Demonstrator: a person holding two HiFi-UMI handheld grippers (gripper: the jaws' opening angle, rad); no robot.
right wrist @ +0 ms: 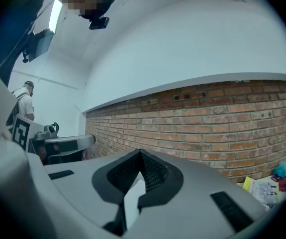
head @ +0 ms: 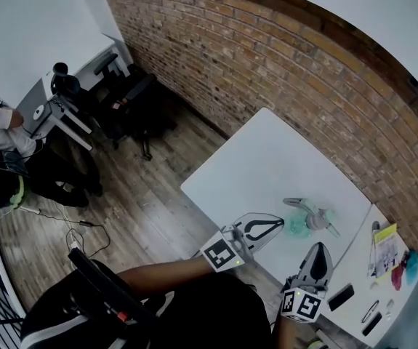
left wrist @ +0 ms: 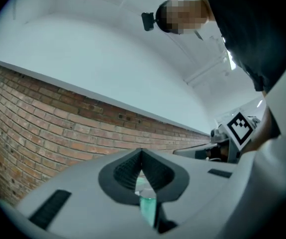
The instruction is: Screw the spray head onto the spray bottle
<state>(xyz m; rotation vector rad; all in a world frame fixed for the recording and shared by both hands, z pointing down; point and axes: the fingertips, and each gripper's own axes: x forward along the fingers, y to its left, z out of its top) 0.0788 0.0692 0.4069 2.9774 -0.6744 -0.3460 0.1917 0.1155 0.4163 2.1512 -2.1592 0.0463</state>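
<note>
Head view, right of centre: white table (head: 267,158) bearing a green bottle (head: 296,227) on its side, with the grey spray head (head: 315,217) at its right end; whether it is screwed on cannot be told. Left gripper (head: 278,225) has its tips just beside the bottle; right gripper (head: 320,251) sits lower in the frame, apart from it. Left gripper view adds: jaws pressed together, a green sliver (left wrist: 146,205) in the slot beneath the tips, brick wall (left wrist: 58,113) beyond. Right gripper view adds: jaws pressed together on nothing, white table surface in the slot, yellow paper (right wrist: 262,189) at lower right.
</note>
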